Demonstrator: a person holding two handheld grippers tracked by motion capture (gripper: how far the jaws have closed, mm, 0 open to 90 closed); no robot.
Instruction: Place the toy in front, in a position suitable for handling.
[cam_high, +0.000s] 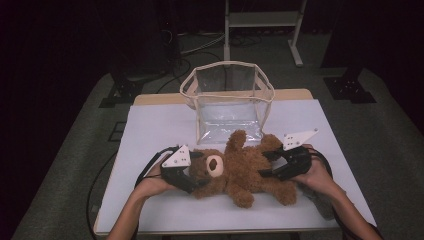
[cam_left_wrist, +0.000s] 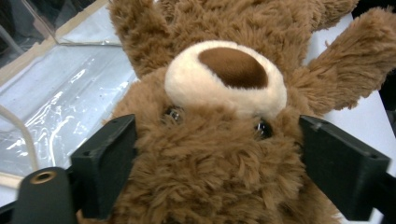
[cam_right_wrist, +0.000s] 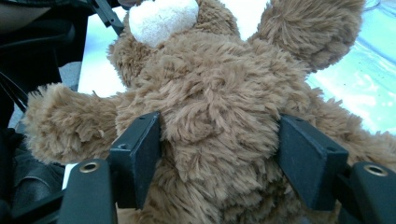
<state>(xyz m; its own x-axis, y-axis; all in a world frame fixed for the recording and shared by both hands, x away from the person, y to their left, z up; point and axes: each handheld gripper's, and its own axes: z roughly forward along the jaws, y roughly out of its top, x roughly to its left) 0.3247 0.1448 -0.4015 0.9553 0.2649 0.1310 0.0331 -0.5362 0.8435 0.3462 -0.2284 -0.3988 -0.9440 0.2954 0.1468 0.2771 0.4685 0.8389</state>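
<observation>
A brown teddy bear (cam_high: 240, 172) lies on its back on the white table (cam_high: 155, 125), head to the left. My left gripper (cam_high: 197, 172) stands around its head; in the left gripper view the black jaws flank the head (cam_left_wrist: 224, 84) just below the eyes, fur brushing the pads, no squeeze visible. My right gripper (cam_high: 265, 165) comes in from the right. In the right gripper view its jaws stand wide on either side of the bear's belly (cam_right_wrist: 215, 93), with fur against both pads.
A clear plastic bag with a beige rim (cam_high: 227, 95) stands open just behind the bear, and its wall (cam_left_wrist: 70, 102) is close to the head. A metal stand (cam_high: 262, 30) and cables lie on the floor beyond the table.
</observation>
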